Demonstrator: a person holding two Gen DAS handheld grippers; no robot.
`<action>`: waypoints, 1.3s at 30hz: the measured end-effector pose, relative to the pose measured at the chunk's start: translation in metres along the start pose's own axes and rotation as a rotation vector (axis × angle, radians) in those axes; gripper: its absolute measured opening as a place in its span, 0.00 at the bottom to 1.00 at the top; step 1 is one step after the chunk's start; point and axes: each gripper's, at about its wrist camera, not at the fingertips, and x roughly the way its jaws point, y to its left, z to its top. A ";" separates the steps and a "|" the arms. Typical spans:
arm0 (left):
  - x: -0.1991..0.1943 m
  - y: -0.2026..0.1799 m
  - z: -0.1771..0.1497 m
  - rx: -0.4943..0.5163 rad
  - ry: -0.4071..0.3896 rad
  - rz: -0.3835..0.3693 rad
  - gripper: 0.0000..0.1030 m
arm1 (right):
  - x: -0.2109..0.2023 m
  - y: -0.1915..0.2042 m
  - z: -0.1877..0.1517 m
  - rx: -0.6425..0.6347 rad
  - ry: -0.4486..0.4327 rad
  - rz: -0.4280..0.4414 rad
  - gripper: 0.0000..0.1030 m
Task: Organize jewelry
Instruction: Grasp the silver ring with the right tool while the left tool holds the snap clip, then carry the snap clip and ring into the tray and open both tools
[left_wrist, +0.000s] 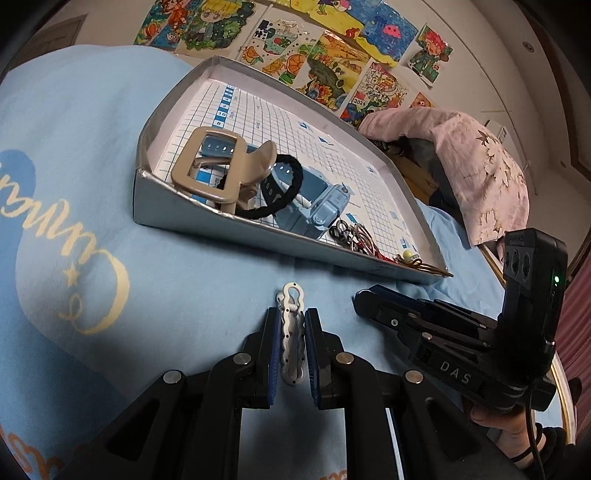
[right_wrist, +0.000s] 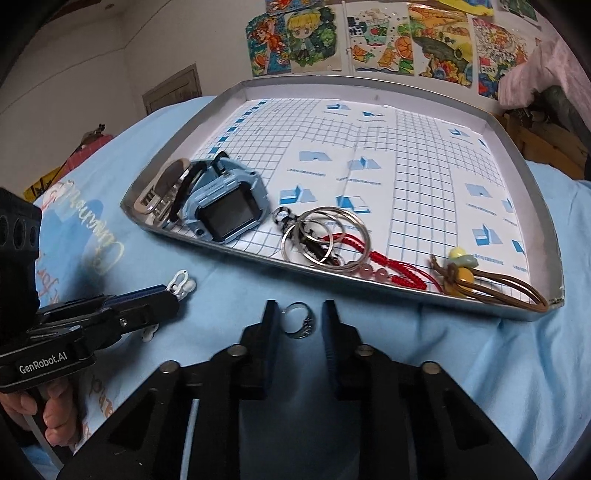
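Note:
A silver tray lined with grid paper lies on a light blue cloth. It holds a beige hair claw, a black hair tie, a blue watch, key rings, a red cord bracelet and a brown beaded cord. My left gripper is shut on a white wavy hair clip lying on the cloth. My right gripper is open, its fingers on either side of a silver ring on the cloth.
The blue cloth has yellow lettering. A pink patterned pillow lies at the right. Colourful drawings hang on the wall behind the tray. The right gripper's body sits close beside the left one.

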 end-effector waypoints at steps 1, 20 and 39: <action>0.000 0.000 -0.001 -0.002 -0.004 -0.006 0.12 | -0.001 0.003 -0.001 -0.011 -0.001 -0.005 0.17; -0.023 -0.006 -0.007 0.040 -0.084 -0.045 0.12 | -0.044 -0.008 -0.028 0.068 -0.182 -0.007 0.08; 0.024 -0.063 0.068 0.165 -0.063 -0.041 0.12 | -0.053 -0.064 0.009 0.220 -0.347 -0.090 0.08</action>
